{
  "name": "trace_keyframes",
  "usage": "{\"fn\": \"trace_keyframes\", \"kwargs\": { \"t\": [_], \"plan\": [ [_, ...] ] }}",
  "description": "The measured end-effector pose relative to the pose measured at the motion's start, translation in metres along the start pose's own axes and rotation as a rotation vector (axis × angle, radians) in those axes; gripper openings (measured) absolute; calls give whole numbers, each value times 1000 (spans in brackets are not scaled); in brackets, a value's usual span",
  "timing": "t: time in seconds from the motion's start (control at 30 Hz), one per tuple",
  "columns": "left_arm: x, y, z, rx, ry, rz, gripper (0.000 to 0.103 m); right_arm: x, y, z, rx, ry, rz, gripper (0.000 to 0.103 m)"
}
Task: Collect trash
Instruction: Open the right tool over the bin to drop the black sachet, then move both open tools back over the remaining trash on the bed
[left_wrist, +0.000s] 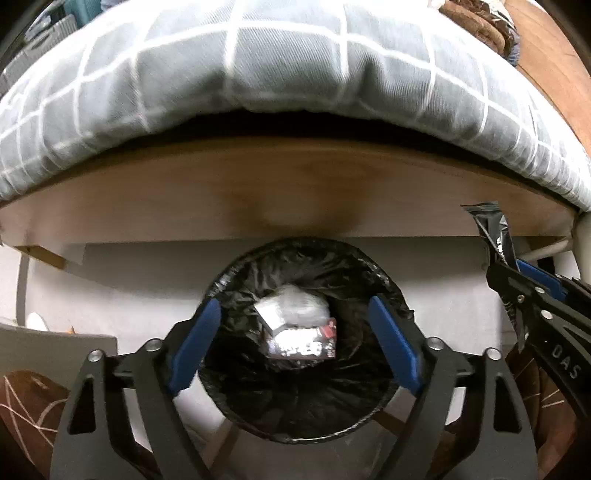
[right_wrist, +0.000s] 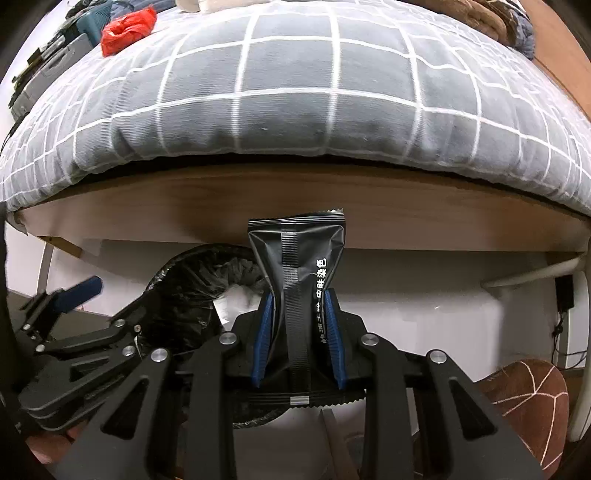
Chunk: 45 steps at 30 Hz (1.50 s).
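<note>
Hanging over a round bin lined with crinkled, glossy black plastic, the left gripper has its two flat blue pads spread wide apart with nothing pinched between them. Down inside the liner lies loose trash: a crumpled silvery-white packet and, touching it, a small dark wrapper with red and white print, blurred.

The right gripper is clamped on a matte black foil sachet, its ribbed blue pads squeezing the pouch at its waist so the foil creases inward. The sachet stands upright, with a serrated top edge, a ribbed seam running down its middle and white characters along one side. It is held just beside the bin, to its right.

Behind both, a smooth wooden bed frame curves across, carrying a soft grey quilt with a white grid. A crumpled red plastic bag rests on the quilt's far left.
</note>
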<state>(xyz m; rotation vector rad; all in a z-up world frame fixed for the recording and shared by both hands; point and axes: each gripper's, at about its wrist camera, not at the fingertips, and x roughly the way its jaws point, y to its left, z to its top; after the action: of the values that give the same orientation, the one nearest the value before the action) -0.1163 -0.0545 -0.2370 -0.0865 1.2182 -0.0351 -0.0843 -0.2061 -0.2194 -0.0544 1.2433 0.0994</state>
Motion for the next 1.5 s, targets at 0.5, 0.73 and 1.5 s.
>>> {"fn": "trace_keyframes", "kwargs": {
  "t": [0.5,0.73,1.5],
  "plan": [
    [-59,56,15,-10,-84,-2,97,-9,43,10,-48,-3,57,27],
    [-61,74,15,-34,-91,-8,97,-3,64,10,-61,30,72,27],
    [-35,86,3,-36,-47,1,97,24,81,-5,-147,72,37,59]
  ]
}}
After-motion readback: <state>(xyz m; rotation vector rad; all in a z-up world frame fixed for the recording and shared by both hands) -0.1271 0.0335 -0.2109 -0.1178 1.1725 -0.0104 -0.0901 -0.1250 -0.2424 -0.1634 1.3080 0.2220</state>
